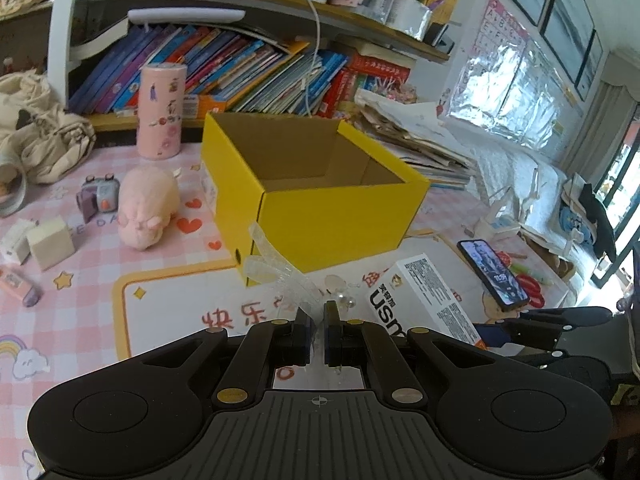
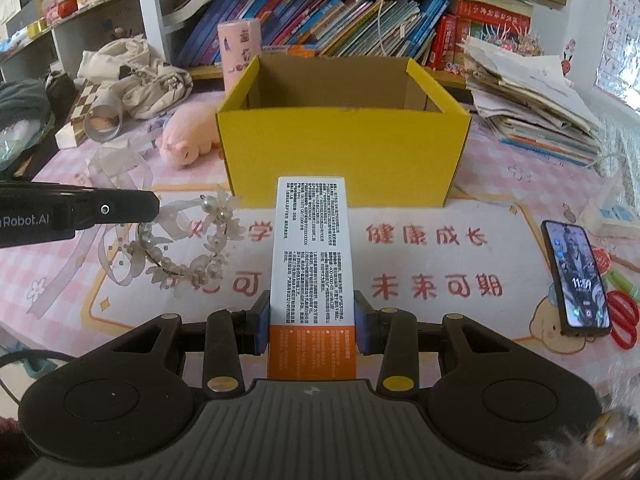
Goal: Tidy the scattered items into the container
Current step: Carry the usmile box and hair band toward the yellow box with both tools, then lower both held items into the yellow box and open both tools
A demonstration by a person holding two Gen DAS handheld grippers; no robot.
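An open yellow cardboard box (image 1: 320, 216) stands on the pink mat, also in the right wrist view (image 2: 344, 152); its inside looks empty. My left gripper (image 1: 318, 320) is shut on a clear beaded ribbon headpiece (image 1: 280, 268), which hangs from it in the right wrist view (image 2: 192, 256). My right gripper (image 2: 312, 320) is shut on a white and orange carton (image 2: 310, 256), lying lengthwise toward the box; it also shows in the left wrist view (image 1: 424, 300). A pink plush pig (image 1: 148, 208) lies left of the box.
A phone (image 2: 576, 276) lies at the right on the mat. A pink cylinder (image 1: 160, 112), a small purple toy (image 1: 98, 198), a cream cube (image 1: 50, 242) and a small pink item (image 1: 18, 286) sit left. Stacked papers (image 2: 532, 100) and bookshelves (image 2: 320, 12) stand behind.
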